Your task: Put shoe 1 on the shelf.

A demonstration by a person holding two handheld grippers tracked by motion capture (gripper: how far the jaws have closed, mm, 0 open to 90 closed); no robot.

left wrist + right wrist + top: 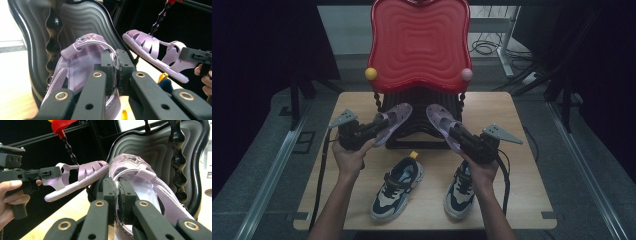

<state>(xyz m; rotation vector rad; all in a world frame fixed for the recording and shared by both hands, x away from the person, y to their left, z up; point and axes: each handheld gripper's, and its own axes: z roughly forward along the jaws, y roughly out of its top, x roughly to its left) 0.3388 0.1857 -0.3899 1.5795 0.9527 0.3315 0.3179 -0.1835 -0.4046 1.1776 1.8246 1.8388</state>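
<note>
Two lilac child's sandals are held in the air over the wooden table (512, 150). My left gripper (377, 125) is shut on the heel strap of the left sandal (394, 120), whose toe points up and away. In the left gripper view the jaws pinch that strap (116, 62), and the other sandal (155, 52) hangs to the right. My right gripper (459, 136) is shut on the heel strap of the right sandal (442, 122). The right gripper view has its sandal (135, 172) between the pads, with the left sandal (80, 176) beyond.
A red and black two-tier shoe rack (419, 45) stands at the table's far edge, its black lower shelf (422, 125) just behind the sandals. A pair of dark blue and white sneakers (398, 187) (460, 190) lies on the near half of the table.
</note>
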